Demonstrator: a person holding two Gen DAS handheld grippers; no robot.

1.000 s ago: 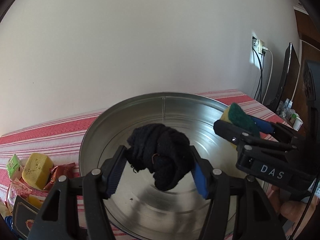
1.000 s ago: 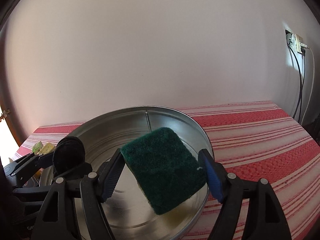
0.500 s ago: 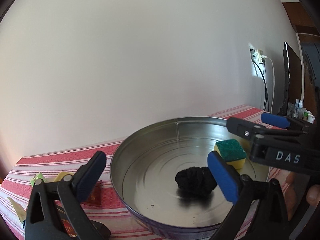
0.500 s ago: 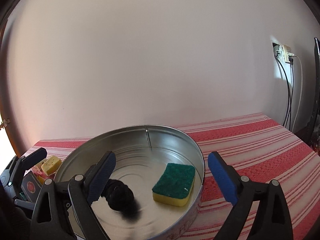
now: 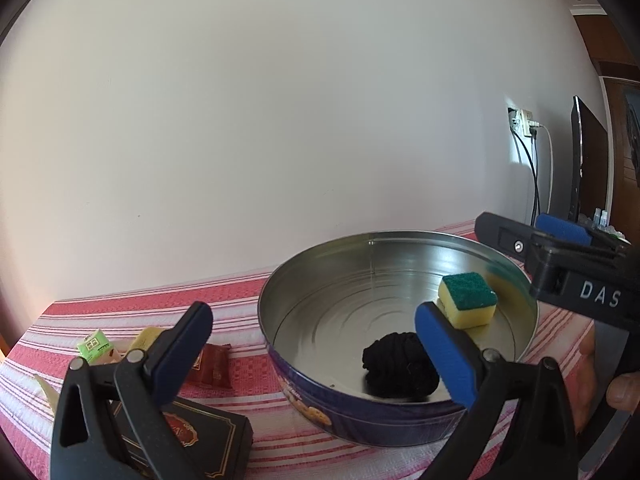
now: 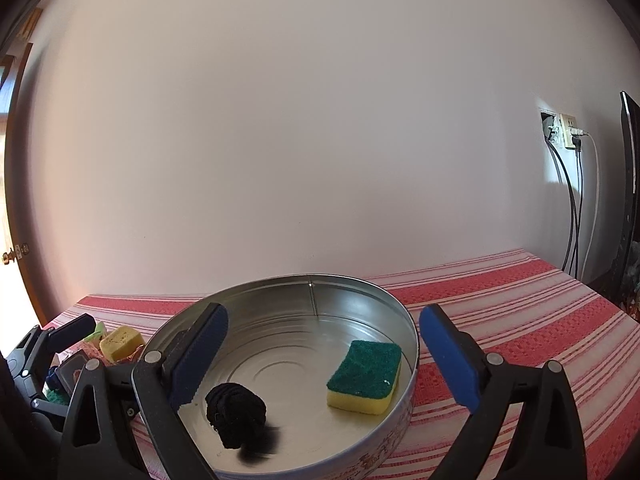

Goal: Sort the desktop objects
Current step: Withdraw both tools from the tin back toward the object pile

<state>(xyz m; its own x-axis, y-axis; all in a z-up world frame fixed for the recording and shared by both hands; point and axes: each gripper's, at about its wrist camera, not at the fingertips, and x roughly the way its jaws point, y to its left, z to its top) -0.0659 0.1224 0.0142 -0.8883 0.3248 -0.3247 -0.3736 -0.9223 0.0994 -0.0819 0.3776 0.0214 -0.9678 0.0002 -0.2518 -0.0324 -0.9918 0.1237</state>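
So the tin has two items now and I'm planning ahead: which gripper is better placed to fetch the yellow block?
Probably the left gripper: open, empty, with the yellow block on its side of the tin.

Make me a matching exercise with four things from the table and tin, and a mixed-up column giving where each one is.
Things:
1. sponge
2. black cloth ball
3. red snack packet
4. dark box

Places:
A. on the tablecloth, left of the tin
B. in the tin, right side
C. nearest the camera, under the left tool
D. in the tin, near its front wall

Pairs: 1-B, 2-D, 3-A, 4-C
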